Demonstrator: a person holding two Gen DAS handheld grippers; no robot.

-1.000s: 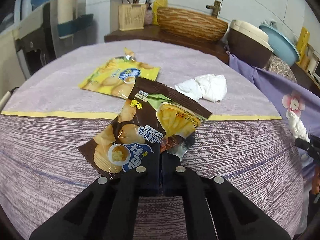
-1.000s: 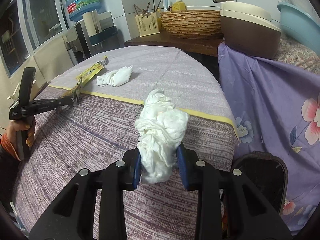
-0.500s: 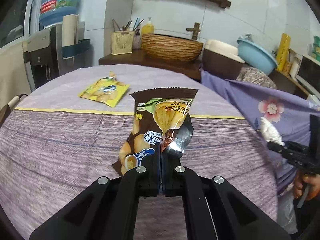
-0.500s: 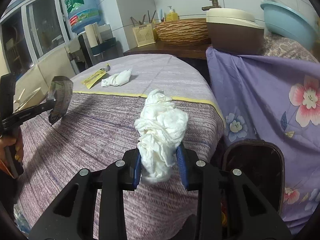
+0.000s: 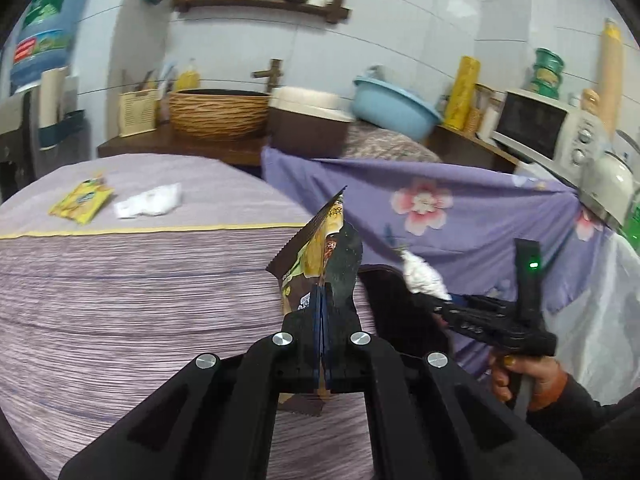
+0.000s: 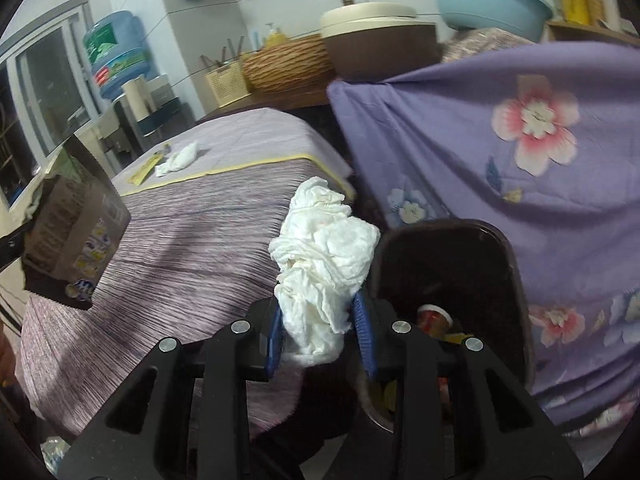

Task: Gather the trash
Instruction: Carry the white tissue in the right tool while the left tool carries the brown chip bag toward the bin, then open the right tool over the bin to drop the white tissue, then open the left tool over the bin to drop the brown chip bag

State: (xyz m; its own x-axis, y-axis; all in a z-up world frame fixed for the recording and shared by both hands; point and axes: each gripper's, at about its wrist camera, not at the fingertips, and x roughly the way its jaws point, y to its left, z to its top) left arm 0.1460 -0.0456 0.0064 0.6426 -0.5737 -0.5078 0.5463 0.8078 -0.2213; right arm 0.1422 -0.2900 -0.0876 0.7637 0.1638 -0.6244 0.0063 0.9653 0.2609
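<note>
My left gripper (image 5: 323, 312) is shut on a brown snack wrapper (image 5: 316, 248) and holds it in the air above the round table's right edge; the wrapper also shows in the right wrist view (image 6: 72, 236). My right gripper (image 6: 320, 320) is shut on a crumpled white tissue (image 6: 324, 256), held beside the rim of a dark trash bin (image 6: 448, 264) that has some rubbish inside. The right gripper with its tissue (image 5: 420, 274) shows over the bin (image 5: 384, 292) in the left wrist view. A yellow snack bag (image 5: 82, 199) and another white tissue (image 5: 150, 205) lie on the far side of the table.
The table has a purple striped cloth (image 5: 120, 300). A flowered purple sheet (image 5: 460, 216) hangs behind the bin. A counter at the back holds a wicker basket (image 5: 218, 114), a brown pot (image 5: 308, 120) and a blue basin (image 5: 390, 104). A microwave (image 5: 548, 128) stands at the right.
My left gripper has lifted the brown wrapper off the table and swung it right toward the bin. My right gripper has carried the tissue right, up to the bin's rim.
</note>
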